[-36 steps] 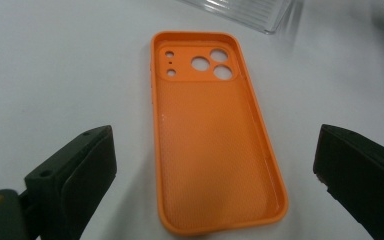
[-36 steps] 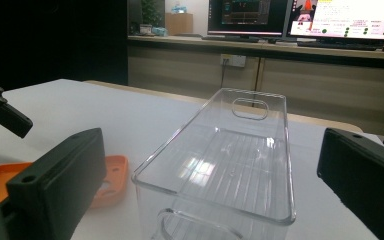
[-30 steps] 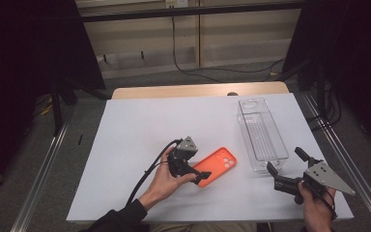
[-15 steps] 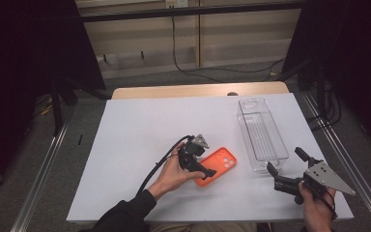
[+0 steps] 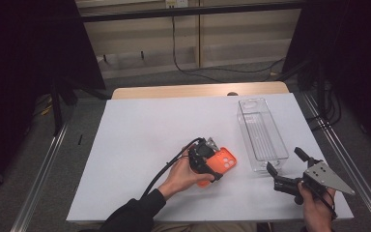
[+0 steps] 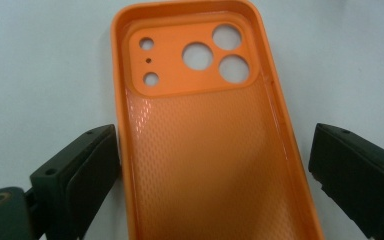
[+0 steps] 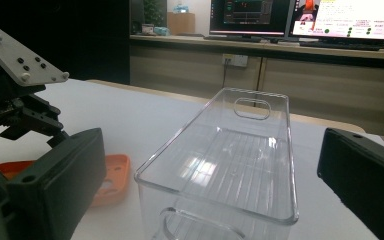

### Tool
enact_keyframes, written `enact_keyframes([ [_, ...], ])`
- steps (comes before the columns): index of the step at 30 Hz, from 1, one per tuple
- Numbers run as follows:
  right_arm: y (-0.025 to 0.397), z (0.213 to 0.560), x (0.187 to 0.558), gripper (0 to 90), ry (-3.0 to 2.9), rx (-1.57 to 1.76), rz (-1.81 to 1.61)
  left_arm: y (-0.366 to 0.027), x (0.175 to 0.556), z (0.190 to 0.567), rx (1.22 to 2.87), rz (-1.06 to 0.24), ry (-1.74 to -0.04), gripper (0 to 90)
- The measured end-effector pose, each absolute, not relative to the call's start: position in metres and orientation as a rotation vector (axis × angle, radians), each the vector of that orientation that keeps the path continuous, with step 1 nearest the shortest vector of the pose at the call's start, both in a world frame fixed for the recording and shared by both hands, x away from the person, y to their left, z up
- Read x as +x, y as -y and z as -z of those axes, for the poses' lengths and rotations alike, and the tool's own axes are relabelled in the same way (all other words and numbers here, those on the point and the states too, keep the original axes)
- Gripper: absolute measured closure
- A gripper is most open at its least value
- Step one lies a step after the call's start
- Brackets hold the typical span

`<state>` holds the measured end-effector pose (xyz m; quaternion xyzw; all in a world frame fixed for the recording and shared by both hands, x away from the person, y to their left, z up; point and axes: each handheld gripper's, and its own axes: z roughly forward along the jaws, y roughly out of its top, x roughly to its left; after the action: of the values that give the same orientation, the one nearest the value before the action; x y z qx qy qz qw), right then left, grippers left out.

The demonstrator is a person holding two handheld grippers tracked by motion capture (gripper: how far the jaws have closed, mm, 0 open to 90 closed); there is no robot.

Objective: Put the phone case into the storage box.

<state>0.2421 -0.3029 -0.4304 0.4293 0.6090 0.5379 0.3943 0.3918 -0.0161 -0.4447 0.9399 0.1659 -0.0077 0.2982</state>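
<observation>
Left gripper poised to grip the orange phone case

The phone case point(image 6: 207, 135) lies hollow side up on the white table point(image 5: 140, 140), left of the clear bin point(image 5: 262, 134), not yet lifted. Its long axis runs near-left to far-right, camera end far. The left gripper point(image 6: 212, 170) straddles it, jaws spread; the right gripper point(image 5: 286, 166) waits open near the bin.

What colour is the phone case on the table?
The phone case is orange, with a fine dimpled texture inside. The left gripper view shows it best.
</observation>
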Motion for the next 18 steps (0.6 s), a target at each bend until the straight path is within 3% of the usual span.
enact_keyframes([
  [5,0.3028,0.4305,0.2423,0.0,-1.548,1.087,-1.363,0.0234,0.3847,0.4469,2.526,-0.077,-0.437,6.2],
  [18,0.3025,0.4306,0.242,0.0,-1.548,1.087,-1.37,0.0237,0.3846,0.4459,2.544,-0.075,-0.449,7.4],
])
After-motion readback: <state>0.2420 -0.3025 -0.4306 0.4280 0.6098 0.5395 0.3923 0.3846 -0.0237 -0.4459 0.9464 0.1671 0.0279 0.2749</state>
